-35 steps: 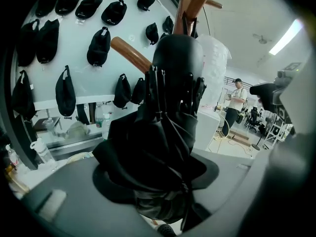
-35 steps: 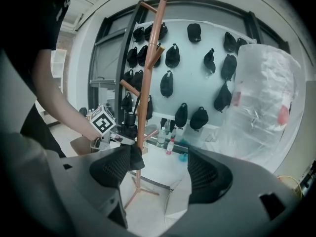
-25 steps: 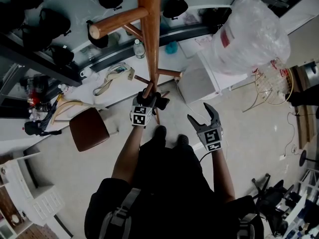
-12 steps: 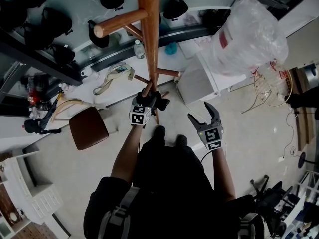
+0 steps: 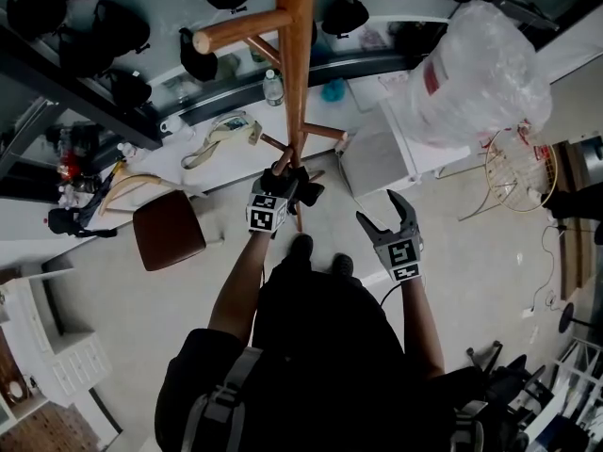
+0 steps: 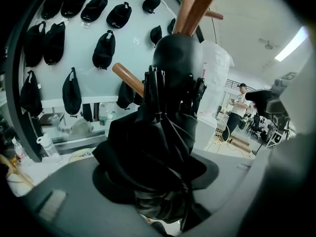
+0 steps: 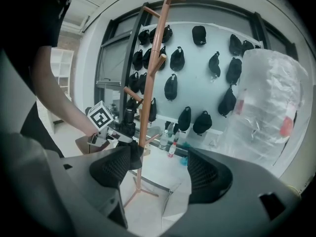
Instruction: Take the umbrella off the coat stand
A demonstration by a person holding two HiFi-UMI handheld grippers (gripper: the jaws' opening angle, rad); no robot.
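Observation:
The wooden coat stand (image 5: 294, 64) rises in front of me, its pegs (image 6: 129, 79) branching off the pole. A black folded umbrella (image 6: 158, 132) hangs against the pole and fills the gap between my left gripper's jaws. My left gripper (image 5: 285, 179) is shut on it, close against the stand. In the right gripper view the left gripper's marker cube (image 7: 102, 116) and the umbrella (image 7: 127, 132) show beside the stand (image 7: 148, 83). My right gripper (image 5: 380, 211) hangs apart to the right, open, with nothing between its fingers (image 7: 111, 167).
A big clear plastic bag (image 5: 480, 64) stands at the right on a white counter. A brown stool (image 5: 170, 229) sits to the left of the stand, a white box (image 5: 372, 158) to its right. Several black caps (image 6: 106, 48) hang on the wall. A person (image 6: 238, 102) stands far off.
The head view has shifted a little. Both grippers keep their places, the left still closed on the umbrella.

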